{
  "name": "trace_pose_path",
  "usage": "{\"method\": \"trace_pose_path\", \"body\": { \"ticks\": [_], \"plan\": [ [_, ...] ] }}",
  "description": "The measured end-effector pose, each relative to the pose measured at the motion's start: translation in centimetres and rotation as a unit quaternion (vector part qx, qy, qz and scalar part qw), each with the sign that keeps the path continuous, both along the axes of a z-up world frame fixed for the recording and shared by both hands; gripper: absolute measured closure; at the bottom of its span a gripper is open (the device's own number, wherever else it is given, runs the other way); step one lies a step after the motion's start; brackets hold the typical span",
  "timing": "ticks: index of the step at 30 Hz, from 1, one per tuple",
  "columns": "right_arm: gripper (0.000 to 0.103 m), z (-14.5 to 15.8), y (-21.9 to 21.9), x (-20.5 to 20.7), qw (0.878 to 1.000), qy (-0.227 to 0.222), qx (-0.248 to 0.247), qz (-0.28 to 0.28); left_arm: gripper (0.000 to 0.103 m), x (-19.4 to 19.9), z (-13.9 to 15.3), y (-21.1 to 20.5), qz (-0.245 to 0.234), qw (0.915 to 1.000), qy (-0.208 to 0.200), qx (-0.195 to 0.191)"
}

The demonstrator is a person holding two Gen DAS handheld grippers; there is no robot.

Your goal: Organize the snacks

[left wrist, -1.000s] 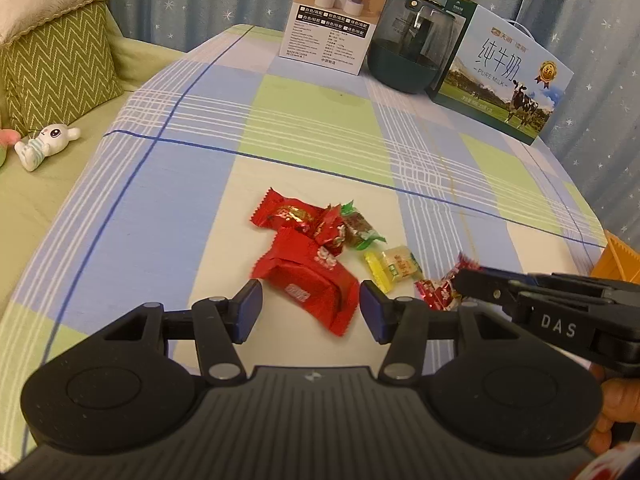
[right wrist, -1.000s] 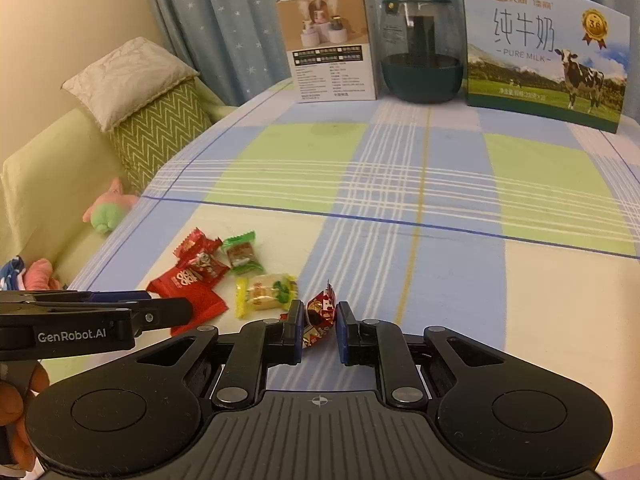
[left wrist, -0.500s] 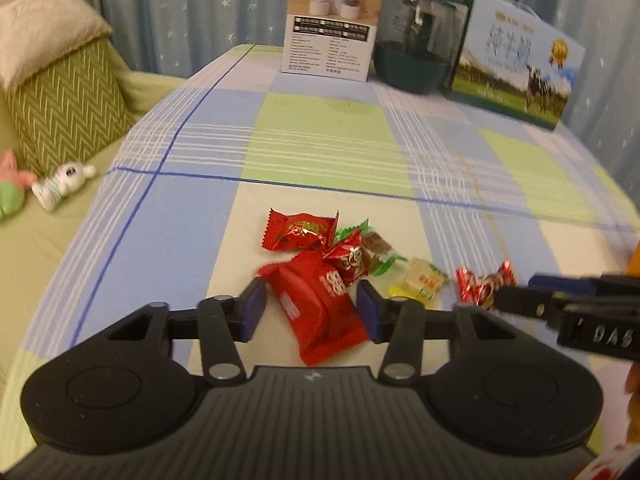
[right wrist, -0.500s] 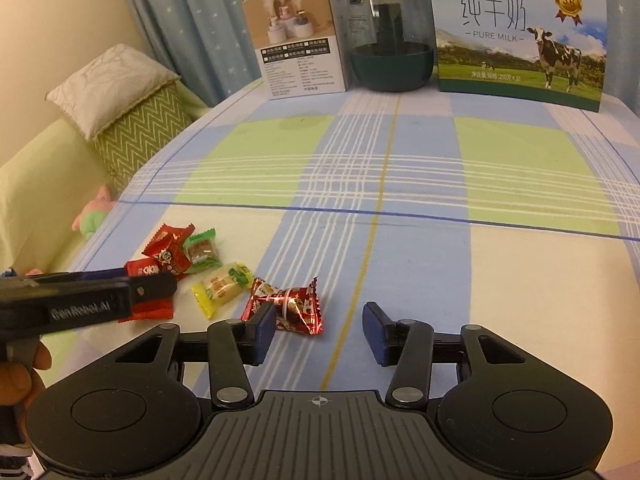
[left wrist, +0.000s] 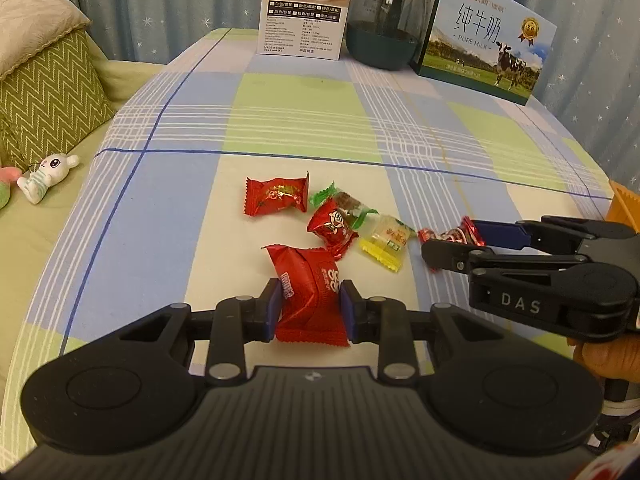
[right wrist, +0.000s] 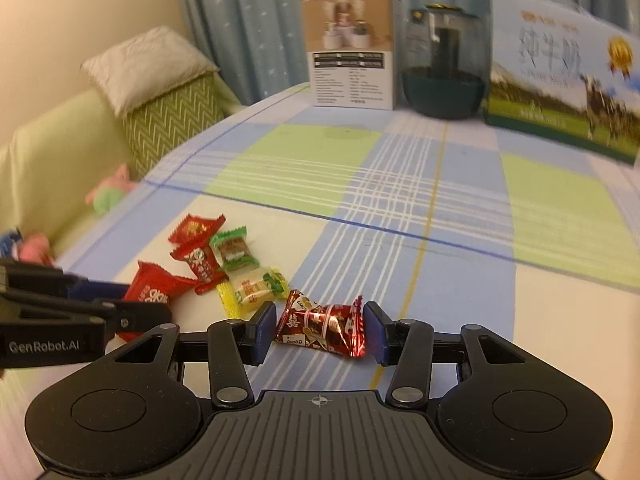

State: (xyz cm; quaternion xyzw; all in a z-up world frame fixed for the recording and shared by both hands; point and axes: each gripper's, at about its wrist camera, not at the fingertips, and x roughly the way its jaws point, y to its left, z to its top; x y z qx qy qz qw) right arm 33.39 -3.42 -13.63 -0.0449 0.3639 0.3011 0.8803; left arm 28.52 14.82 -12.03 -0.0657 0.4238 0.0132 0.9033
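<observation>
The left gripper (left wrist: 308, 306) is pinching the big red packet (left wrist: 308, 292) between its blue pads (left wrist: 275, 305), both pads pressing on the wrapper's sides, with the packet's far end lying on the checked tablecloth (left wrist: 280, 100). The right gripper (right wrist: 318, 330) is sitting with its jaws set wide around the foil candy (right wrist: 322, 326) (a dark red twist-wrap with a gold label), the pads just beside the wrapper's ends; whether they are touching it cannot be told. The candy is lying flat on the cloth between them.

The rest of the snacks are lying in a loose cluster just beyond the two grippers: a yellow candy (left wrist: 386, 240) next to the foil one, a small red candy (left wrist: 332, 226) overlapping a green-ended one (left wrist: 348, 202), and a flat red packet (left wrist: 276, 196) farthest out.

At the far edge of the table a white box (left wrist: 306, 8), a dark glass kettle (left wrist: 384, 28) and a milk carton (left wrist: 486, 40) are standing in a row. A chevron cushion (left wrist: 44, 92) and a toy rabbit (left wrist: 48, 170) are lying off to the left.
</observation>
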Motion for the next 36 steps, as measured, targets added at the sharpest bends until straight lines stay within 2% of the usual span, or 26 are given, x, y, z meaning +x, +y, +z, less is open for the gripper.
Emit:
{"method": "trace_pose_path", "body": {
  "ticks": [2, 5, 12, 16, 18, 29, 36],
  "plan": [
    [0.067, 0.0, -0.1, 0.1, 1.0, 0.001, -0.005, -0.007, 0.075, 0.1, 0.0, 0.1, 0.002, 1.0, 0.0, -0.002],
    [0.071, 0.2, -0.6, 0.6, 1.0, 0.021, 0.011, -0.02, 0.071, 0.1, -0.2, 0.1, 0.005, 1.0, -0.001, 0.001],
    [0.072, 1.3, -1.4, 0.8, 0.999, 0.022, 0.031, -0.038, 0.07, 0.6, -0.4, 0.1, 0.008, 0.9998, -0.013, 0.01],
    [0.072, 1.8, -1.7, 0.9, 0.998, 0.022, 0.042, -0.048, 0.07, 0.8, -0.6, -0.2, 0.002, 0.9995, -0.016, 0.029],
    [0.072, 2.0, -1.9, 0.9, 0.997, 0.022, 0.044, -0.052, 0.078, 0.7, -0.5, -0.3, 0.001, 0.9993, -0.013, 0.036],
    [0.072, 4.0, -4.1, -0.6, 0.994, 0.022, 0.065, -0.088, 0.08, -1.0, 1.1, -1.5, 0.001, 0.9998, -0.019, 0.002],
    [0.072, 5.7, -6.7, -4.3, 0.991, 0.022, 0.066, -0.118, 0.08, -2.7, 2.3, -3.4, -0.015, 0.9993, -0.035, -0.001]
  ]
}}
